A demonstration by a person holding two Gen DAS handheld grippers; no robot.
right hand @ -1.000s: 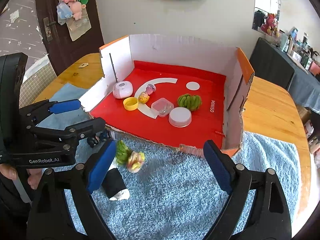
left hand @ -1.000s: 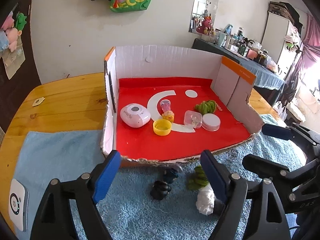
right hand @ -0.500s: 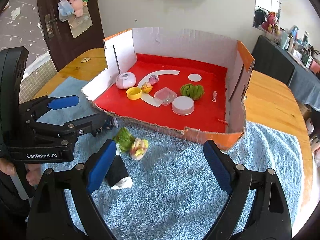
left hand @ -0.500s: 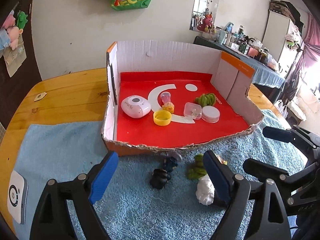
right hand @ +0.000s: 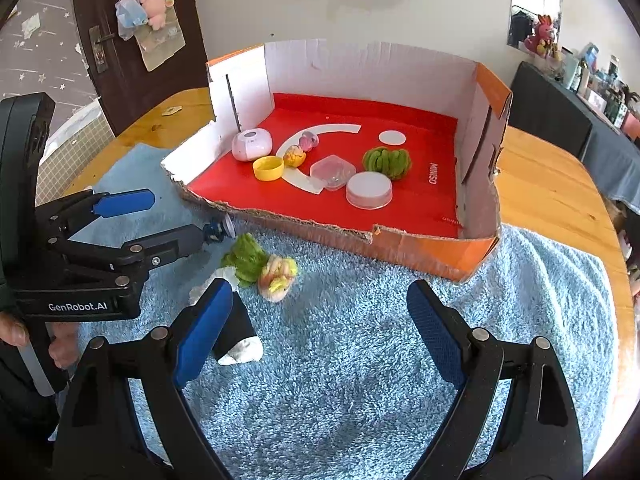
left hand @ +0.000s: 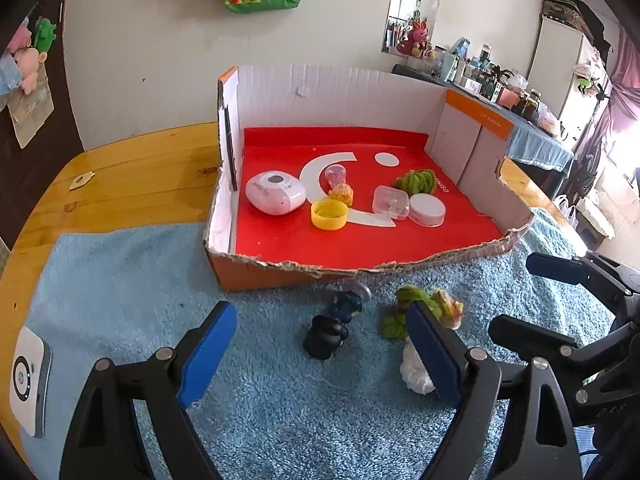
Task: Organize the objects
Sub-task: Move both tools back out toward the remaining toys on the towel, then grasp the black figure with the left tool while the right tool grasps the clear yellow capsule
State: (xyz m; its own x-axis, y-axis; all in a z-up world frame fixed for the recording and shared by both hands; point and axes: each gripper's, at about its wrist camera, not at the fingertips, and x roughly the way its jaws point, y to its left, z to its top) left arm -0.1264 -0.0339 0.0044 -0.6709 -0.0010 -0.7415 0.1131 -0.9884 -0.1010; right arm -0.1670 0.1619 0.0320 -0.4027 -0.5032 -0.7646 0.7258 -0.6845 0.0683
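Observation:
Both grippers hover over a blue towel (left hand: 120, 280) in front of a cardboard box (left hand: 248, 276) with a red floor. My left gripper (left hand: 320, 348) is open; a dark figurine (left hand: 326, 334) lies on the towel just past its fingertips, untouched. A second small figurine (left hand: 348, 304) sits behind it. A green fuzzy band (right hand: 244, 256), a pink-yellow scrunchie (right hand: 278, 274) and a black-and-white rolled sock (right hand: 236, 340) lie to the right of those. My right gripper (right hand: 320, 320) is open with bare towel between its fingers; the sock lies by its left finger.
Inside the box sit a white round device (left hand: 276, 192), a yellow cap (left hand: 329, 213), a small toy (left hand: 341, 193), a clear case (left hand: 391, 202), a white lid (left hand: 427, 209) and a green scrunchie (left hand: 416, 180). A white gadget (left hand: 28, 376) lies at the towel's left edge on the wooden table (left hand: 132, 168).
Both views have drawn back a little from the box, so more towel shows in front. The loose items on the towel lie where they were.

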